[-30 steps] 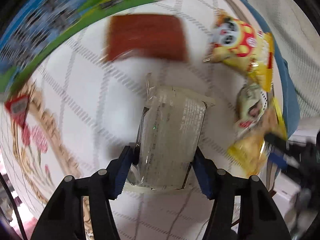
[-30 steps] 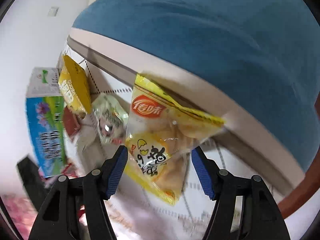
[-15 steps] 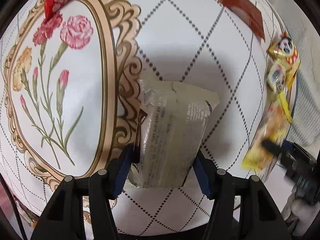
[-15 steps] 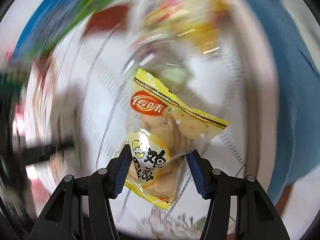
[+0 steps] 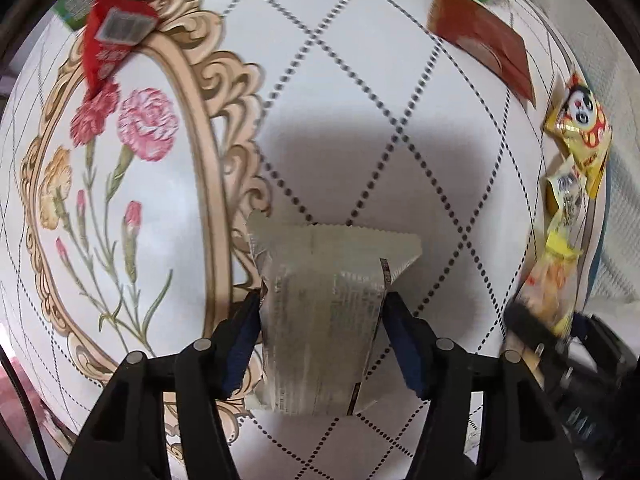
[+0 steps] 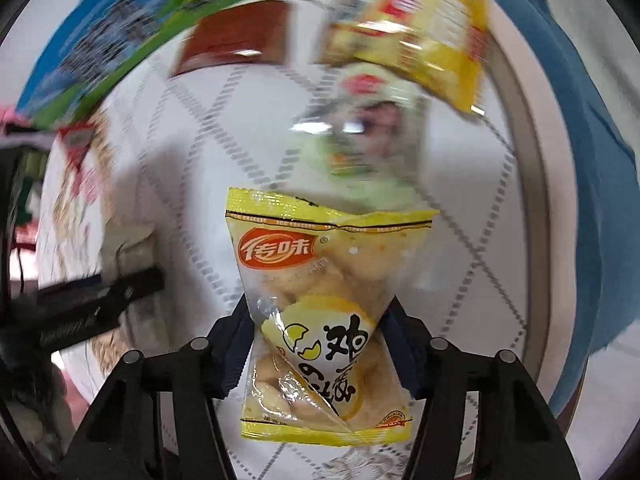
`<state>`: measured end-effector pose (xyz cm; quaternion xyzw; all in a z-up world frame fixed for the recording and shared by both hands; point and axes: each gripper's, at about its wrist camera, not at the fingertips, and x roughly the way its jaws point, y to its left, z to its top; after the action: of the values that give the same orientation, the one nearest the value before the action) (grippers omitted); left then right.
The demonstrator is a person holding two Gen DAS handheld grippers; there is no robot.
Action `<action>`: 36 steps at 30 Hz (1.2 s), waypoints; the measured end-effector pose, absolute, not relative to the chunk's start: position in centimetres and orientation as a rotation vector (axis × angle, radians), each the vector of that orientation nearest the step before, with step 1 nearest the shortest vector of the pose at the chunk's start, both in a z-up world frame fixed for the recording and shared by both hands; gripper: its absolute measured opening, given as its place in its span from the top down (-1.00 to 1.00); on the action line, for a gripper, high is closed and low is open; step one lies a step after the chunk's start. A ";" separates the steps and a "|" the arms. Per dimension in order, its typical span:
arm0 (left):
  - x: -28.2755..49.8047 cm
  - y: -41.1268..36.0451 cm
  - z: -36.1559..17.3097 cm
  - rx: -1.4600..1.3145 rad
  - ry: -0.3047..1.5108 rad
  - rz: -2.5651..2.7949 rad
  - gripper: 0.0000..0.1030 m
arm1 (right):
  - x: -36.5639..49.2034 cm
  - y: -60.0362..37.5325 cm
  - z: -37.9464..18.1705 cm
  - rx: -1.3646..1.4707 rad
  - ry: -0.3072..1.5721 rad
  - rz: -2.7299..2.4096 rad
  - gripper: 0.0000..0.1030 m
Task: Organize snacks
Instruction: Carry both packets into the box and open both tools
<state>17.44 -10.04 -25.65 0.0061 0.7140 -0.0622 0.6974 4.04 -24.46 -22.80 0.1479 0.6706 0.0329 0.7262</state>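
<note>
My left gripper (image 5: 322, 304) points straight down over the table and is shut on a silver foil snack packet (image 5: 320, 280), which hangs just above the white quilted tablecloth (image 5: 360, 100). A yellow egg-cracker packet (image 6: 320, 264) sits pinched at its middle in my right gripper (image 6: 318, 312); those jaws are opening slightly while the pads still press the bag. In the left wrist view, the same yellow packet (image 5: 548, 292) shows at the far right edge. The left gripper's black body (image 6: 92, 300) appears at the left of the right wrist view.
Loose snacks lie at the table's far side: a brown packet (image 5: 484, 48), a yellow panda packet (image 5: 580, 128), a pale green packet (image 6: 360, 128) and a red packet (image 5: 108, 44). A green and blue box (image 6: 100, 40) stands behind. Blue cloth (image 6: 580, 160) borders the right edge.
The left gripper carried the silver packet across the table to beside the flower medallion. The right gripper rolled round with the yellow packet, its view swinging from the blue cloth onto the table.
</note>
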 end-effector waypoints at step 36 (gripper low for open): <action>19.6 -5.9 -12.0 -0.185 1.326 -0.248 -0.10 | 10.9 -24.5 -9.4 0.417 1.267 0.324 -0.01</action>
<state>19.58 -5.88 -11.97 -0.0854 0.6131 -0.1148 0.7770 10.91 -24.46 -9.40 0.1926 0.5848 0.1495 0.7737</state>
